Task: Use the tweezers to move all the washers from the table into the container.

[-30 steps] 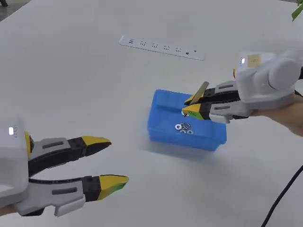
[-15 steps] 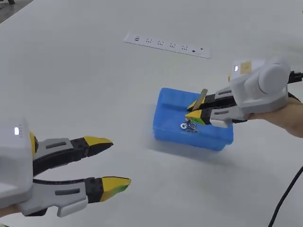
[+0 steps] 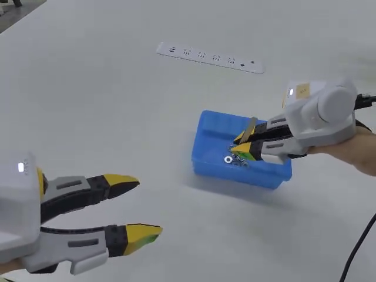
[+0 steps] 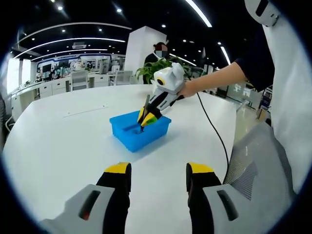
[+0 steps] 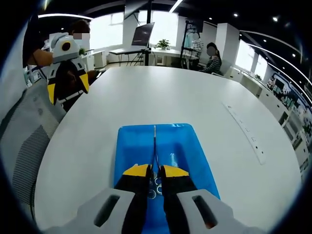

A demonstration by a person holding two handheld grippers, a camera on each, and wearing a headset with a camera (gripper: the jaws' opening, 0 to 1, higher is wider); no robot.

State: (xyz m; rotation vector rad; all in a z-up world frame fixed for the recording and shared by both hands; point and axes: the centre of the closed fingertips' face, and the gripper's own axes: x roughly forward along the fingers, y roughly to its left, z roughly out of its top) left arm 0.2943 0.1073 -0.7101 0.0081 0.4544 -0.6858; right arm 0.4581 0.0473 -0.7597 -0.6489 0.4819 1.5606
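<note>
Mid-table, head view: blue container [image 3: 235,175] sits with its long axis roughly left to right, on open white table [image 3: 117,106].

Right gripper [image 3: 239,147] reaches in over the container's right half. Its jaws are closed together on the tweezers [image 3: 251,126].

Tweezers' long axis runs steep. The blunt tan end rises above the jaws and leans slightly right; the tips go down into the container. Left gripper view agrees: tweezers [image 4: 146,103] stand near upright and the right gripper [image 4: 146,117] comes down at a slant from the person's hand. In the right gripper view the tweezers [image 5: 154,146] show as a thin line running forward from between the jaws, along the container's [image 5: 131,146] length.

Washers [image 3: 234,159]: a small cluster of silver rings on the container floor, close to the near wall and just below the right gripper's tips. They also show under the jaw tips in the right gripper view [image 5: 156,187]. Whether the tweezer tips touch one, cannot tell.

Left gripper [image 3: 141,208]: low at near left, jaws apart with nothing between them, well apart from the container.

Room: bare tabletop on every side of the container. A white power strip [image 3: 210,57] lies beyond it, well apart. A dark cable [image 3: 358,247] crosses the near-right corner. The table edge shows at far top left.
</note>
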